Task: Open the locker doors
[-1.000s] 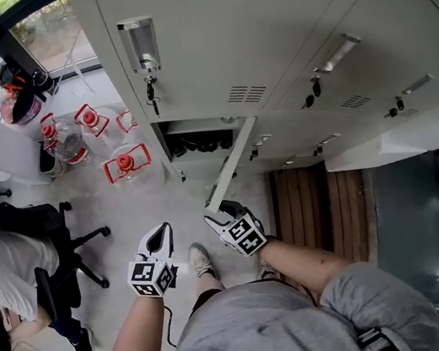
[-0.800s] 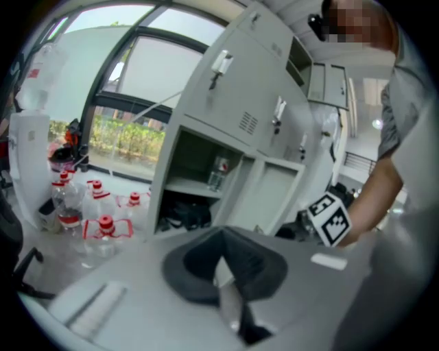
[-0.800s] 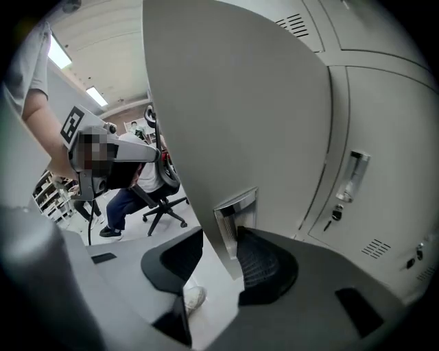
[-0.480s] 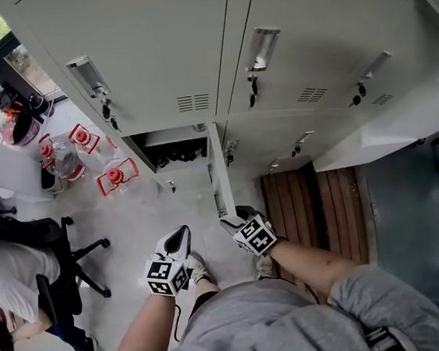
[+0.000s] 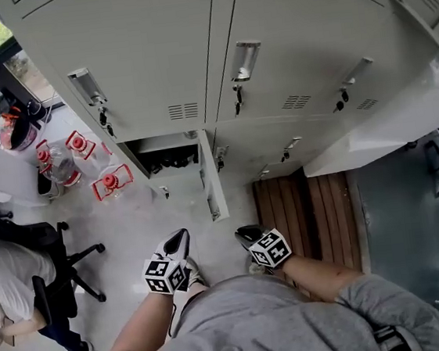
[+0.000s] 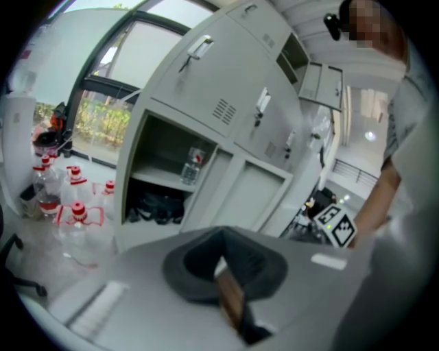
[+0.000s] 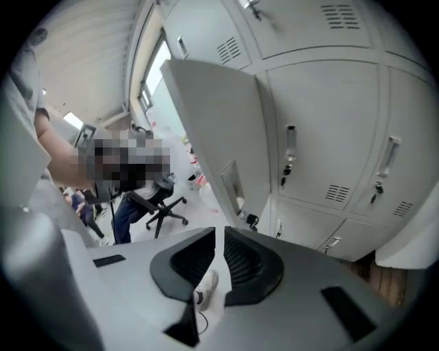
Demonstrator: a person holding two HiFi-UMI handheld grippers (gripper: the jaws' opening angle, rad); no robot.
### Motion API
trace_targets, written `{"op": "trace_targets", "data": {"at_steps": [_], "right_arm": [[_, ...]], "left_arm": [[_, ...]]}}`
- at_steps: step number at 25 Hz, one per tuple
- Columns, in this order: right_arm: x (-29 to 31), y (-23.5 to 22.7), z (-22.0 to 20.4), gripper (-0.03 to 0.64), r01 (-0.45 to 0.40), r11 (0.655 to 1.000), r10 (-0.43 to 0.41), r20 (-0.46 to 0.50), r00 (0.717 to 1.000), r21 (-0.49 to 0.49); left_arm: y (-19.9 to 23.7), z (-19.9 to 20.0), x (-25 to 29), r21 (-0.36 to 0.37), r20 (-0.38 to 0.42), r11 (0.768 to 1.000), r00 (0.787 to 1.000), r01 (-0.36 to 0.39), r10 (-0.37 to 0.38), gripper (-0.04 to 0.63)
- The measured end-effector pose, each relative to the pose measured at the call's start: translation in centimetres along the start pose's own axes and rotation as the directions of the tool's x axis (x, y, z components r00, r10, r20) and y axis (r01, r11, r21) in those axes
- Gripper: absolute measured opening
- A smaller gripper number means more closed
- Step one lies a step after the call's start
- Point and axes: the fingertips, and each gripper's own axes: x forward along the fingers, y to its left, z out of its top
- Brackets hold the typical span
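In the head view, the opened locker door (image 5: 211,181) stood edge-on just ahead of you. In the left gripper view, your left gripper (image 6: 221,241) sat closed and empty. In the right gripper view, your right gripper (image 7: 220,236) was closing on nothing; you needed it spread wide again before reaching the next handle (image 7: 291,145).

Pale floor (image 5: 130,220), window (image 6: 140,68), black office chair (image 5: 51,288)

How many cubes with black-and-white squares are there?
2. One cube sits on the left gripper, lower left in the head view; the other cube sits on the right gripper, whose fingers are closing with nothing between them.
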Motion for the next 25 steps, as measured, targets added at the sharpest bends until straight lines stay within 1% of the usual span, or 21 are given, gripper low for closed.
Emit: {"op": "trace_targets", "data": {"at_steps": [2, 3, 8, 10, 15, 19, 22, 25], "right_arm": [[-1.6, -1.5, 0.9, 0.02, 0.044, 0.997, -0.048, 0.058, 0.997, 0.061], [-2.2, -2.1, 1.3, 0.014, 0.06, 0.995, -0.066, 0.076, 0.995, 0.075], [-4.1, -4.4, 3.0, 0.009, 0.102, 0.991, -0.114, 0.134, 0.984, 0.088], [-4.6, -4.7, 3.5, 0.009, 0.103, 0.99, -0.118, 0.154, 0.981, 0.1], [-6.0, -4.9, 3.2, 0.009, 0.089, 0.99, -0.108, 0.178, 0.978, 0.11], [-7.6, -5.7, 2.7, 0.009, 0.075, 0.993, -0.092, 0.196, 0.976, 0.089], [-8.8, -6.3, 2.7, 0.009, 0.052, 0.997, -0.062, 0.218, 0.974, 0.053], [-9.3, -6.1, 2.3, 0.009, 0.0, 1.0, 0.004, 0.23, 0.973, -0.015]], "left_arm": [[0.1, -0.1, 0.2, -0.016, -0.004, 1.0, 1.0, -0.005, 0.005, 0.002], [0.0, -0.1, 0.3, -0.017, -0.009, 1.0, 1.0, -0.003, 0.002, 0.002], [-2.6, -0.3, 1.2, 0.037, -0.058, 0.996, 0.996, 0.075, -0.073, 0.0], [-3.1, 0.1, 1.5, 0.038, -0.047, 0.996, 0.996, 0.081, -0.079, 0.0], [-3.8, 0.9, 2.0, 0.024, -0.024, 0.998, 0.998, 0.057, -0.057, 0.003], [-4.9, 1.1, 2.1, 0.039, -0.026, 0.999, 0.999, 0.022, -0.021, 0.003], [-6.2, 1.2, 1.8, 0.068, -0.025, 0.998, 0.999, -0.02, 0.022, 0.003], [-7.5, 1.1, 0.8, 0.077, -0.017, 0.994, 0.997, -0.08, 0.082, 0.003]]}}
